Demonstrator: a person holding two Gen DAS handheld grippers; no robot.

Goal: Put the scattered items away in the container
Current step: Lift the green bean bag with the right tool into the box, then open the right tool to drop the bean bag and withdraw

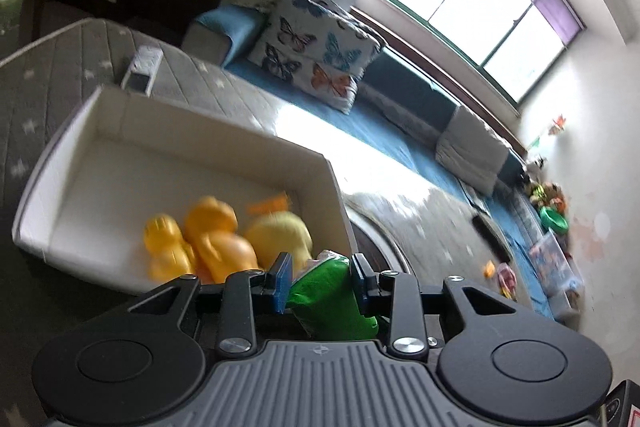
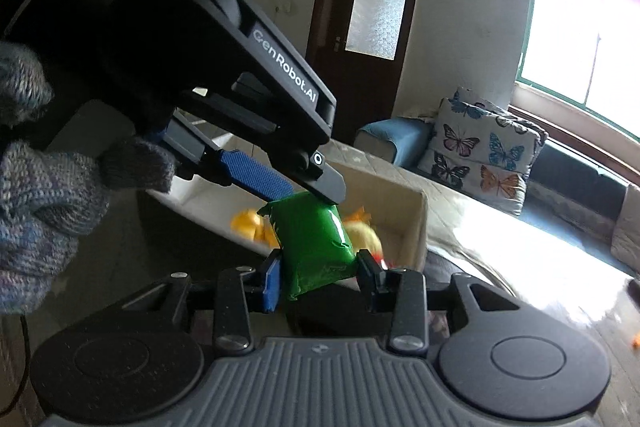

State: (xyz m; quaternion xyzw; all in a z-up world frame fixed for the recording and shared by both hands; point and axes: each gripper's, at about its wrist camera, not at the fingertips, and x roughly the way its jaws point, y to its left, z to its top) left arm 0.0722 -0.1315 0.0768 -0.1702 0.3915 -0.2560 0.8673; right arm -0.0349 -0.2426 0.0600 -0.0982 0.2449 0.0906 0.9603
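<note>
Both the left gripper (image 1: 320,281) and the right gripper (image 2: 318,277) clamp the green packet (image 2: 314,245), partly hiding blurred toys (image 1: 224,241).

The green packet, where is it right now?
The green packet is pinched between both grippers, the left gripper on its top and the right gripper on its sides, in front of the white box holding yellow toys.

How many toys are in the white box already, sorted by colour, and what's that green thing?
In the white box:
Orange ducks: 2
Yellow duck: 1
Held by both grippers, left and right:
Green packet: 1
Total: 4
</note>
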